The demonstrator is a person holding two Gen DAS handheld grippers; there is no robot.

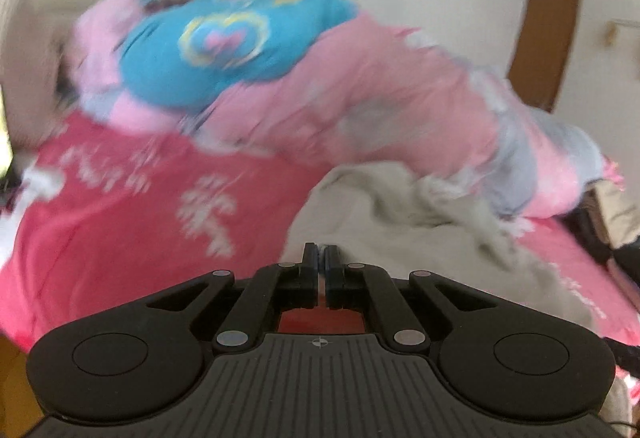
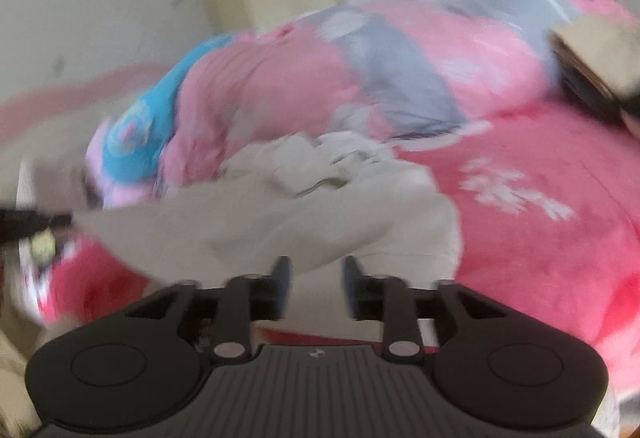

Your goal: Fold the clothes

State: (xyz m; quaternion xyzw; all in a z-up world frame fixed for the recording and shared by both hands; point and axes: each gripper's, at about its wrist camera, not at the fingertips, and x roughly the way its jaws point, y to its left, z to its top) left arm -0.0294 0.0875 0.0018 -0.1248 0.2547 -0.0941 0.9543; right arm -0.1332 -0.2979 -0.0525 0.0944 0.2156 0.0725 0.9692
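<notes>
Lying crumpled on pink bedspread (image 2: pixel 540 278), beige garment (image 2: pixel 320 206), axis unclear; left tongs (image 1: pixel 321 258) clenched; right tongs (image 2: pixel 316 274) released.

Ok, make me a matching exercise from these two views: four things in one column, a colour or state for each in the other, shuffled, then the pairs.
Things:
1. left gripper
2. right gripper
3. cushion with a heart print
4. crumpled garment

Colour or state:
A. off-white
B. fingers apart
C. bright blue
D. fingers nearly together

Pairs: 1-D, 2-B, 3-C, 4-A
</notes>
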